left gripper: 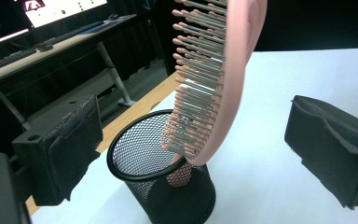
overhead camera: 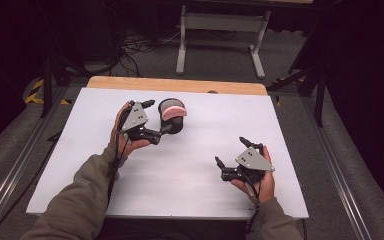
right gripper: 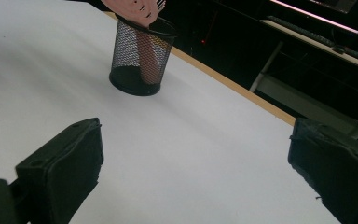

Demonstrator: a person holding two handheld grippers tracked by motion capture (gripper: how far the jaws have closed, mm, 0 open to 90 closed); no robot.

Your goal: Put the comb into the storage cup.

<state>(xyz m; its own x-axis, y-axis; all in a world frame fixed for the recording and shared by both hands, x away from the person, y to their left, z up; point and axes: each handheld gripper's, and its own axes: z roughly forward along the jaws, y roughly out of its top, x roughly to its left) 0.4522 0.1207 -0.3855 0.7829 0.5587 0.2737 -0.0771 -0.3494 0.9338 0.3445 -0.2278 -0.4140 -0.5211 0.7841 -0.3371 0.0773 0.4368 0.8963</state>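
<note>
Two grippers are sitting over my white table (overhead camera: 180, 170), jaws spread wide, gripping nothing. I'm holding the left gripper (overhead camera: 156, 119) beside the black mesh cup (left gripper: 163, 186), where the pink hairbrush (left gripper: 214, 79) is standing handle-down. The right gripper (overhead camera: 231, 151) is hovering well apart.

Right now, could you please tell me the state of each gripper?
Left gripper: open, holding nothing, jaws either side of the pink hairbrush standing in the mesh cup.
Right gripper: open, empty.
</note>
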